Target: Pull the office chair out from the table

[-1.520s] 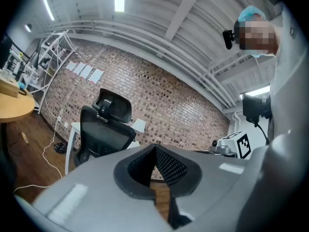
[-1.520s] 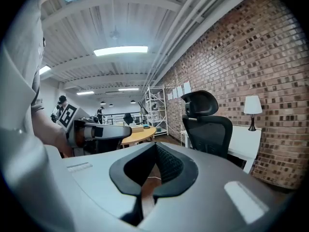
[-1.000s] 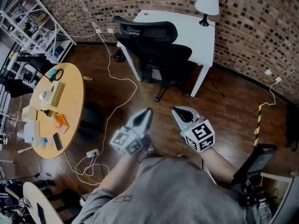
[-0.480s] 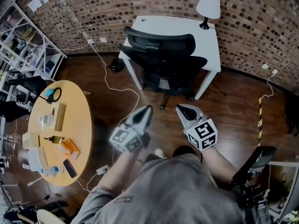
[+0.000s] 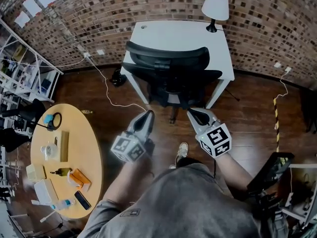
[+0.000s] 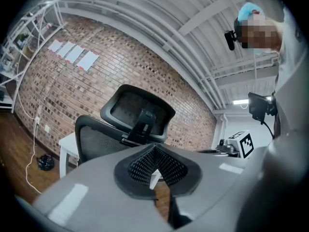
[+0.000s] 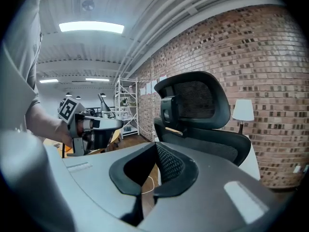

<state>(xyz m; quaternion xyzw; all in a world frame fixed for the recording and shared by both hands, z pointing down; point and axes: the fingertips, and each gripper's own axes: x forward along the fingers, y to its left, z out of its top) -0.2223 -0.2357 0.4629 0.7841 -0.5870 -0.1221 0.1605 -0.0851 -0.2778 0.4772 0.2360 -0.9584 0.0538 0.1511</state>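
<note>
1. Your left gripper (image 5: 147, 114) has its jaws pressed fully together with nothing between them. In the left gripper view its tips (image 6: 155, 149) point at the office chair (image 6: 137, 112), not touching it.
2. Your right gripper (image 5: 190, 112) is the same, with jaws closed and empty. In the right gripper view its tips (image 7: 155, 146) sit just short of the chair's backrest (image 7: 212, 144).
3. Both grippers hover side by side behind the office chair (image 5: 171, 66), near its back but clear of it.
4. The chair is tucked in, its seat under the white bench (image 5: 173, 31) beyond it and its backrest and headrest facing you. A lamp (image 5: 215, 6) stands on the bench past the chair's right side.
5. By my reading you are in the reach. No grip is taken, so the pull has not begun.
6. The next move calls for parting one or both pairs of jaws wide enough for the backrest rim, then closing on it.
7. Then draw straight back toward yourself. Mind the cable (image 5: 116, 103) on the floor to the chair's left and your shoe (image 5: 182, 150) just behind its base.
</note>
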